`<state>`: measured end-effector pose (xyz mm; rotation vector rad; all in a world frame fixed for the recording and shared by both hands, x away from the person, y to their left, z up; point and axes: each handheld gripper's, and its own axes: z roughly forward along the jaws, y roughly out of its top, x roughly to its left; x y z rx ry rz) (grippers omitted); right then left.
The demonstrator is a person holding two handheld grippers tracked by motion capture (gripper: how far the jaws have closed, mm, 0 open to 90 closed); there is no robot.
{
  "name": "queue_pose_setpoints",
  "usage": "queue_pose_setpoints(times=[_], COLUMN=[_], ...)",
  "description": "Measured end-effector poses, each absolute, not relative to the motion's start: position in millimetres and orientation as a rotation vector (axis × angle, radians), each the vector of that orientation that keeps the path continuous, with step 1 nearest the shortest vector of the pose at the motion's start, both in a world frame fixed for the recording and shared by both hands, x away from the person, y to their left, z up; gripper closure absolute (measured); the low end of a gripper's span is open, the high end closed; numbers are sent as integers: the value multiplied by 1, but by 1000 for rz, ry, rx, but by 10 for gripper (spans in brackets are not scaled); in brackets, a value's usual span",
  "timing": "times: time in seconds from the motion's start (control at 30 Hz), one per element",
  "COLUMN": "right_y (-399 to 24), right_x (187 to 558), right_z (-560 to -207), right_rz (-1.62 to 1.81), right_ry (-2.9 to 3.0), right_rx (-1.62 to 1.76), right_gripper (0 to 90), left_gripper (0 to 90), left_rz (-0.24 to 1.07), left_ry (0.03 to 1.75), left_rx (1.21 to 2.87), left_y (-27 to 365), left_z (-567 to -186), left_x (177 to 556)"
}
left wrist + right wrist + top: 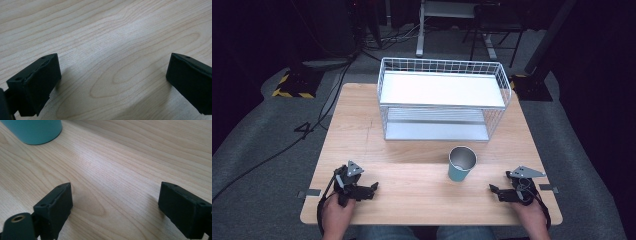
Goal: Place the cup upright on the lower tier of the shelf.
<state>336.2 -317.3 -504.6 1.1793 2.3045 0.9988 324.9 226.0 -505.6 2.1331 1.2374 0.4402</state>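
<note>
A teal cup point(461, 163) stands upright on a pale wood tabletop point(412, 145), just in front of a white two-tier wire shelf rack point(443, 98) whose shelves are bare. The right hand-held gripper point(495, 190) rests on the tabletop to the cup's right, jaws spread wide and holding nothing; in the right gripper view the base of the cup point(35, 131) sits ahead of and off to the side of the jaws, still well apart from them. The left hand-held gripper point(374, 186) lies farther from the cup, on its other side, likewise wide open over bare wood.

The likely step is a reach for the cup. Done well, the right gripper would swing to face the cup squarely, keep its jaws wide until the wall sits between them, and close around the lower body rather than the rim, since a tall, light tumbler may tip if nudged high or off-centre. A level lift would clear the rack's wire lip.

The tabletop is smooth, grained laminate. Beyond the cup and rack lie grey carpet, trailing black cables, a yellow-and-black striped base and dark stands in a dim room.
</note>
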Motion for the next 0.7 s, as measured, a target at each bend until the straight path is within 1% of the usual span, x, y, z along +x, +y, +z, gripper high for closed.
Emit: queue_pose_setpoints(times=[0.1,0.2,0.47,0.7], right_y=[-317,-317,-312,-296], right_x=[336,336,333,321], right_z=[-505,-503,-495,-480], right_rz=[999,1014,1074,1130], right_ry=[2304,2307,2289,2284], right_rx=[1184,1190,1188,1125], right_gripper=[116,155,155,153], left_gripper=[2,2,2,1], left_rz=[441,440,440,445], left_ry=[1237,1238,1238,1242], left_rx=[2133,2133,2133,2128], left_y=[226,226,226,225], left_z=[-506,-506,-506,-506], left_x=[325,325,325,325])
